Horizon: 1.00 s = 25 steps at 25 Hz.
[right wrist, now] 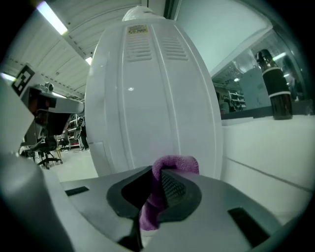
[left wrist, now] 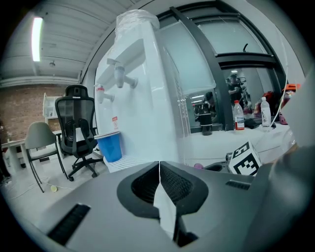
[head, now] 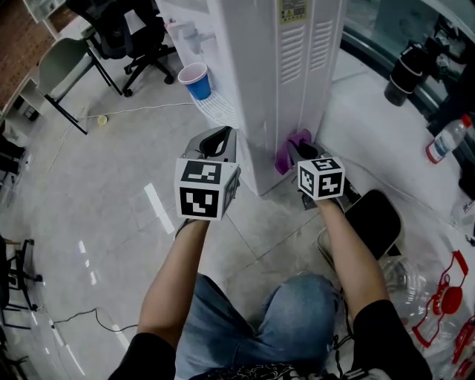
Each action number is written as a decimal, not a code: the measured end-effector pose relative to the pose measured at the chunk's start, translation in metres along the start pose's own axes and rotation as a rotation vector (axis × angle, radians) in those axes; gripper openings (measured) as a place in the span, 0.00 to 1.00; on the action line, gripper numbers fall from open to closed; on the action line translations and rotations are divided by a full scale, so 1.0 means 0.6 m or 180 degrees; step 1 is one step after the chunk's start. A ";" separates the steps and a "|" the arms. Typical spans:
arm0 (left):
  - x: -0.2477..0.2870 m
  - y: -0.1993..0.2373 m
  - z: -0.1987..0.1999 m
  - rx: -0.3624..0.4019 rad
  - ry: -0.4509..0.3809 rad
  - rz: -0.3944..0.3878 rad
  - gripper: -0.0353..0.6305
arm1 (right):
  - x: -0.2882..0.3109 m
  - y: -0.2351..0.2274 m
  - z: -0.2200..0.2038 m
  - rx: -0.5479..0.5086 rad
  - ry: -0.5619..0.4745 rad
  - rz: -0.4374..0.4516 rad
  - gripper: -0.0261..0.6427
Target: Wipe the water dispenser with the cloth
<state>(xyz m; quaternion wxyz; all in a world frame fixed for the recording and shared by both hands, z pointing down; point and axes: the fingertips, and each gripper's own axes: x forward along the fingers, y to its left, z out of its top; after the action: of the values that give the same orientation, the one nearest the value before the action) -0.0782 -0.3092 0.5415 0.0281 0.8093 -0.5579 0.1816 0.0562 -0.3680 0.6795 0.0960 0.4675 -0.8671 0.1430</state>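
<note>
Print on the water dispenser (head: pixel 260 89) label (head: pixel 292 10) is illegible.

The left tongs (head: pixel 220 139) and right tongs (head: pixel 303 151) have smooth grey shells, with black, finely ribbed pads (left wrist: pixel 173 183) set in dark hollows. Each carries a white cube (head: pixel 205 188) printed with black square markers. The person wears short black sleeves (head: pixel 387 332) and blue jeans (head: pixel 293 326).

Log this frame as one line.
left gripper: shut, empty | right gripper: shut on purple cloth | position: low by water dispenser vented panel, contact unclear
</note>
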 end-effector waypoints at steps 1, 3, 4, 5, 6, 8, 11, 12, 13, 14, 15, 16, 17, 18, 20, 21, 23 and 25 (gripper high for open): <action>-0.001 0.000 -0.003 0.0006 0.0011 0.0003 0.09 | 0.005 -0.001 -0.016 0.0020 0.0059 -0.0003 0.09; -0.002 0.000 -0.009 0.0016 0.0037 0.0009 0.09 | 0.013 -0.003 -0.048 0.0051 0.0179 -0.0010 0.09; -0.002 0.000 -0.011 0.0020 0.0046 0.0013 0.09 | 0.016 -0.005 -0.061 0.0057 0.0232 -0.0017 0.09; -0.003 0.002 -0.011 0.0023 0.0047 0.0021 0.09 | 0.019 -0.006 -0.070 0.0055 0.0271 -0.0024 0.09; -0.004 0.005 -0.010 0.0025 0.0044 0.0033 0.09 | 0.021 -0.007 -0.075 0.0050 0.0295 -0.0027 0.09; -0.005 0.009 -0.008 0.0036 0.0042 0.0053 0.09 | 0.022 -0.008 -0.076 0.0031 0.0307 -0.0023 0.09; -0.003 0.010 -0.002 0.0037 0.0034 0.0057 0.09 | 0.009 -0.009 -0.060 -0.0024 0.0252 -0.0034 0.09; -0.003 0.010 0.002 0.0033 0.0022 0.0053 0.09 | 0.000 -0.010 -0.048 -0.0045 0.0211 -0.0038 0.09; -0.002 0.010 0.008 0.0029 0.0005 0.0046 0.09 | -0.011 -0.011 -0.033 -0.0066 0.0159 -0.0039 0.09; -0.002 0.010 0.014 0.0025 -0.0014 0.0040 0.09 | -0.022 -0.010 -0.015 -0.0093 0.0100 -0.0037 0.09; -0.002 0.011 0.021 0.0021 -0.0037 0.0035 0.09 | -0.033 -0.009 0.004 -0.0131 0.0040 -0.0033 0.09; -0.003 0.012 0.030 0.0020 -0.0063 0.0032 0.09 | -0.045 -0.006 0.026 -0.0184 -0.0017 -0.0029 0.09; -0.004 0.014 0.039 0.0023 -0.0090 0.0029 0.09 | -0.056 -0.002 0.048 -0.0253 -0.0069 -0.0025 0.09; -0.005 0.015 0.049 0.0035 -0.0116 0.0022 0.09 | -0.067 0.002 0.071 -0.0333 -0.0119 -0.0018 0.09; -0.007 0.018 0.068 0.0074 -0.0159 0.0001 0.09 | -0.090 0.012 0.122 -0.0493 -0.0231 0.0005 0.09; -0.008 0.019 0.078 0.0092 -0.0181 -0.0009 0.09 | -0.101 0.017 0.149 -0.0563 -0.0297 0.0014 0.09; -0.012 0.022 0.099 0.0117 -0.0236 -0.0022 0.09 | -0.123 0.027 0.204 -0.0666 -0.0439 0.0026 0.09; -0.016 0.024 0.121 0.0145 -0.0291 -0.0036 0.09 | -0.143 0.039 0.256 -0.0716 -0.0573 0.0035 0.09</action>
<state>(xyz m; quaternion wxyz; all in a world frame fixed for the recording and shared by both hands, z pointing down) -0.0757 -0.3239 0.4685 -0.0148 0.8203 -0.5497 0.1570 0.0780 -0.3404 0.5059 0.0689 0.4600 -0.8852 0.0030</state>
